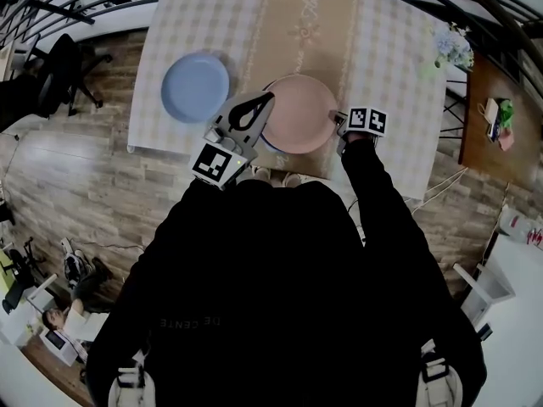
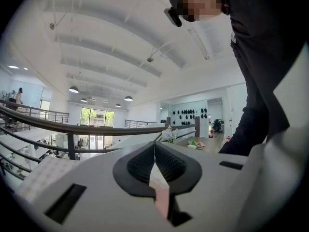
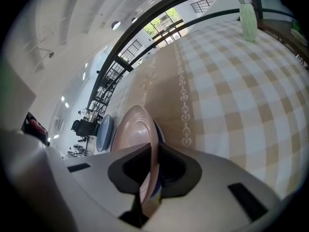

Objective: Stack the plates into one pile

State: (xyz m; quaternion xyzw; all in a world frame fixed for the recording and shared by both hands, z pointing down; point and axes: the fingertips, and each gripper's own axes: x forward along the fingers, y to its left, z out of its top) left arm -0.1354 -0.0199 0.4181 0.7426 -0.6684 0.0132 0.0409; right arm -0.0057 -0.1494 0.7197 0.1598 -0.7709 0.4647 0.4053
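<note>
A pink plate (image 1: 299, 113) lies near the front edge of the checked table (image 1: 390, 58), on top of a plate with a blue rim (image 1: 270, 143). My left gripper (image 1: 268, 102) is shut on the pink plate's left rim, which shows as a thin pink strip (image 2: 159, 192) between the jaws of the left gripper (image 2: 154, 146). My right gripper (image 1: 342, 122) holds the right rim. In the right gripper view the pink plate (image 3: 135, 129) runs between the jaws of the right gripper (image 3: 153, 146). A separate blue plate (image 1: 195, 86) (image 3: 105, 132) sits to the left.
A vase of flowers (image 1: 454, 47) (image 3: 247, 13) stands at the table's far right corner. A wooden side table (image 1: 488, 83) with small items is further right. The table's front edge (image 1: 212, 153) is just below the grippers. An office chair (image 1: 64, 66) stands at the left.
</note>
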